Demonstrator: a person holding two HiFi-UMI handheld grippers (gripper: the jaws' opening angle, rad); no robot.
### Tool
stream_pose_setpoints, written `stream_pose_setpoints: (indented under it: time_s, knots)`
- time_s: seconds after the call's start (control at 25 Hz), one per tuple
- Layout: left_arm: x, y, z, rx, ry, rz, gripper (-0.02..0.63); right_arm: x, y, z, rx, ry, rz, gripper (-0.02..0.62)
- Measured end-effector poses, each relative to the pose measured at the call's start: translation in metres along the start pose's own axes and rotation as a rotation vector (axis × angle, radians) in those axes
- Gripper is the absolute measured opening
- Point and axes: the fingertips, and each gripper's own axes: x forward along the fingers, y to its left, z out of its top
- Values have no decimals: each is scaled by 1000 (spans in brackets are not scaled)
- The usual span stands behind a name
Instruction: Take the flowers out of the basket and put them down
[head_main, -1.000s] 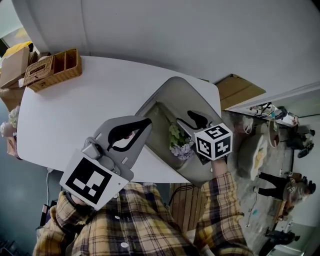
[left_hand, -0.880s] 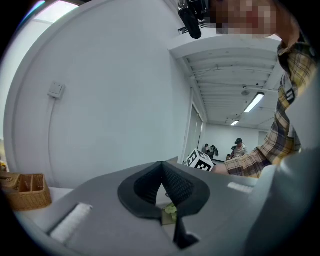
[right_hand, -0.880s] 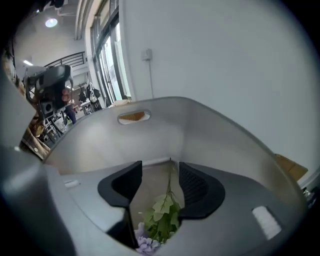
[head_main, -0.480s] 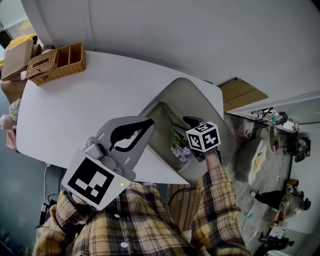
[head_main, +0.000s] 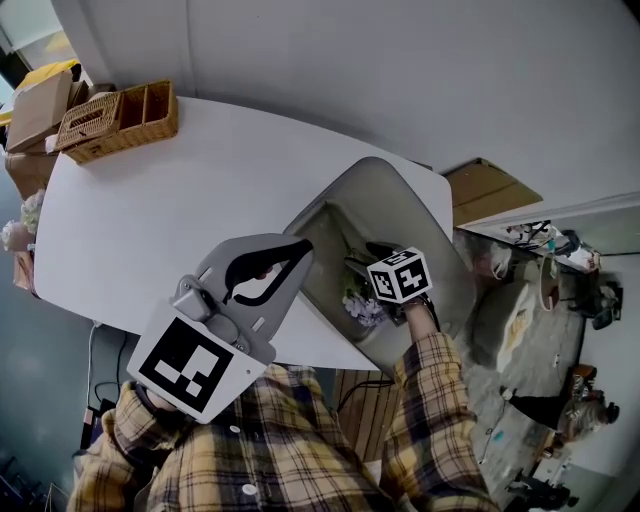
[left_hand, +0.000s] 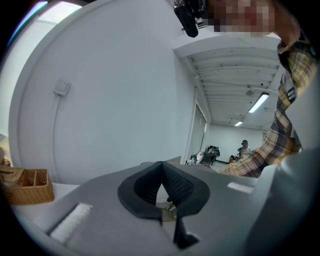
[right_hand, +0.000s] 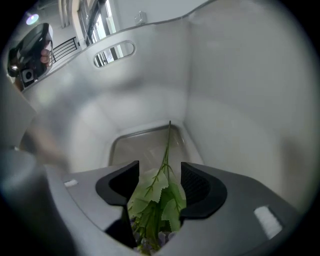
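Note:
A tall grey basket (head_main: 440, 215) stands against the right end of the white table (head_main: 150, 220). Inside it lie the flowers (head_main: 362, 305), with green leaves and pale purple blooms. My right gripper (head_main: 364, 260) points down into the basket. Its jaws have just been opening and now stand wide apart. In the right gripper view the flowers' leaves and thin stem (right_hand: 159, 195) lie between the fingers of the right gripper (right_hand: 160, 169), and the pads do not press on them. My left gripper (head_main: 298, 248) hovers over the table's near edge, shut and holding nothing.
A wicker organiser (head_main: 120, 120) sits at the table's far left corner, with cardboard boxes (head_main: 35, 105) beyond it. A flat cardboard piece (head_main: 490, 190) lies on the floor right of the basket. The basket's smooth walls (right_hand: 150, 100) close round the right gripper.
My right gripper has sunk deeper into the basket, over the flowers, and its jaws have spread. The left gripper has stayed where it was.

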Motion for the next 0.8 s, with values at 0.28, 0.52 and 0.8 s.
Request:
stream_pose_setpoints:
  time_s: [0.28, 0.52, 0.8]
  knots:
    - [1, -2, -3, 2, 3, -7, 13, 18, 4, -27, -22, 115, 36, 267]
    - [-1, -2, -3, 6, 5, -5, 12, 29, 6, -41, -42, 210, 61, 258]
    - [-6, 2, -4, 4, 0, 8, 12, 33, 7, -46, -43, 275, 82, 220]
